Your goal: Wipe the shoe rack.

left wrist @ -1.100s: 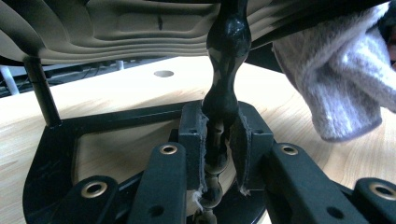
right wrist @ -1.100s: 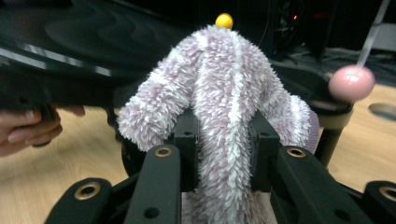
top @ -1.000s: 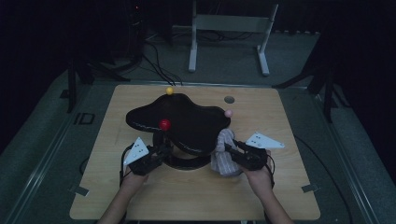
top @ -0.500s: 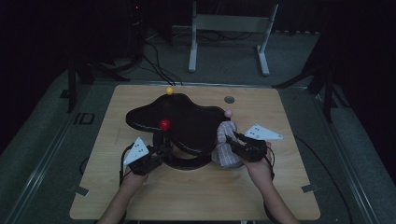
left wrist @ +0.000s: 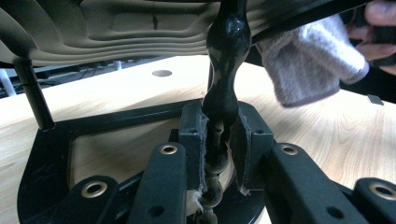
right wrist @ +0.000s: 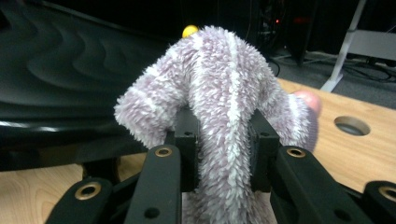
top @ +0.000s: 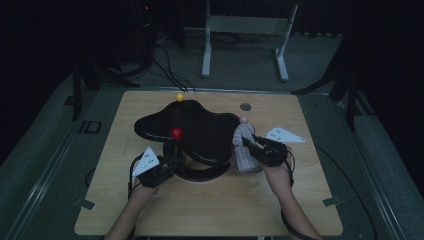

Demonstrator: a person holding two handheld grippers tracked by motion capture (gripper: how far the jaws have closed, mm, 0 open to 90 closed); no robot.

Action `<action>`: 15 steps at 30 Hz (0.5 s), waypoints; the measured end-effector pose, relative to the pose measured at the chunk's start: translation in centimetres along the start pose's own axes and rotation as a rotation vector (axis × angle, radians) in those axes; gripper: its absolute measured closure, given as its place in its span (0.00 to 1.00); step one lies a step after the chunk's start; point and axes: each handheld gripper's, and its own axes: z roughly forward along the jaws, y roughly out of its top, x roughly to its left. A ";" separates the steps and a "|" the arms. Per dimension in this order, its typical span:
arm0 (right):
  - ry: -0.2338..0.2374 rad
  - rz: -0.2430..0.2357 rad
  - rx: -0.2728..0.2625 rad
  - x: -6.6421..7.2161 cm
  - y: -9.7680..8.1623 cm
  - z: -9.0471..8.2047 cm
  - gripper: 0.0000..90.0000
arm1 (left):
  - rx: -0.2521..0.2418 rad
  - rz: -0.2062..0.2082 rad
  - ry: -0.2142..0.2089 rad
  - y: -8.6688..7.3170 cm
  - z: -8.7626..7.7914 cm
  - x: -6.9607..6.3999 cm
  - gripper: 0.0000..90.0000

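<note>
Right now the fuzzy lilac sock hangs pinched in the right gripper jaws beside the black wavy stand on the worktop, while the left gripper jaws clamp the stand's thin black post.

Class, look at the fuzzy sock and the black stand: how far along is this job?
Done: the left hand-held gripper is clamped on the black stand's post, steadying it. In hand: the right hand-held gripper grips the fuzzy striped sock, raised beside the pink-tipped peg. Left: the sock probably has to go over that peg; it isn't on yet.
</note>
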 end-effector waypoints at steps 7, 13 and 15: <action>0.003 0.027 0.029 -0.2 -1.4 0.4 0.79 | 0.000 0.000 0.000 0.0 0.0 0.0 0.84; -0.017 0.033 0.008 -1.2 -0.7 -0.3 0.79 | 0.001 0.003 -0.003 0.0 0.0 0.1 0.84; -0.023 0.038 0.001 -1.5 -0.3 -0.2 0.79 | 0.002 0.006 0.000 0.0 0.0 0.0 0.84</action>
